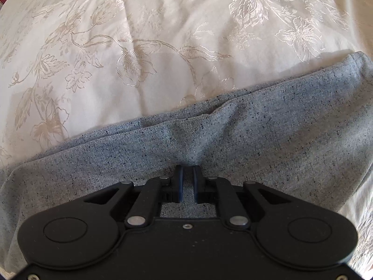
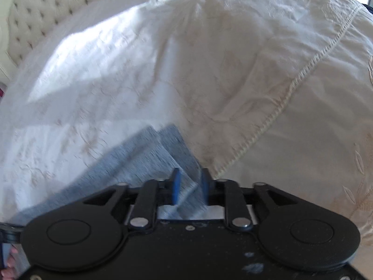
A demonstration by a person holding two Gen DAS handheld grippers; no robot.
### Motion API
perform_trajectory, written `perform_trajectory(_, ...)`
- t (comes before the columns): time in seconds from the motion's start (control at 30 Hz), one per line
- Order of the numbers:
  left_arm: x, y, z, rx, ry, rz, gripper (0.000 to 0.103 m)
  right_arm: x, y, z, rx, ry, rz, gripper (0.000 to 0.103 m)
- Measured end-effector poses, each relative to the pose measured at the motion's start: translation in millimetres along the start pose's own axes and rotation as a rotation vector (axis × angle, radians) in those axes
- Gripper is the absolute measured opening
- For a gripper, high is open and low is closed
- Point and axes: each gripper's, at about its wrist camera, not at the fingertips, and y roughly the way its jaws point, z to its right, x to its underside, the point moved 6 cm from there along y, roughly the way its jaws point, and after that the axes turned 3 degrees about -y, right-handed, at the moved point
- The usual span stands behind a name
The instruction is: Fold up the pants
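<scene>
The grey speckled pants lie folded in layers on a white flowered bedspread. My left gripper presses down on the pants, its jaws nearly closed with a fold of grey cloth pinched between them. In the right wrist view, blurred by motion, my right gripper holds an end of the pants between its blue fingers, lifted above the bed. The cloth trails down to the left.
A white bedspread with a stitched seam fills the right wrist view. A tufted cream headboard stands at the upper left. The bedspread extends beyond the pants in the left wrist view.
</scene>
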Motion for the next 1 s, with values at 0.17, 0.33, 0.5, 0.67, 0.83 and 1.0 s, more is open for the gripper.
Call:
perform_trajectory(0.17,-3,-37,1,0.045,0.012,0.093,0.017,-10,20,-14,-0.097,-0.101,-0.026,0.044)
perform_trajectory(0.33,1,-66,5,0.031,0.050,0.160,0.017,-1,48,-10,-0.126,-0.153,-0.153,0.042)
perform_trajectory(0.5,8,-74,5,0.055,0.036,0.162,0.017,-6,19,-20,-0.088,-0.244,-0.178,0.004)
perform_trajectory(0.67,13,-67,7,0.070,0.005,0.143,0.017,7,19,-11,0.007,-0.292,-0.234,0.005)
perform_trajectory(0.83,21,-71,3,0.051,0.010,0.136,0.017,-3,28,7,0.003,-0.130,-0.193,0.029)
perform_trajectory(1.0,32,-69,-8,0.033,-0.006,0.112,0.017,-29,38,-17,-0.100,-0.226,-0.069,0.041)
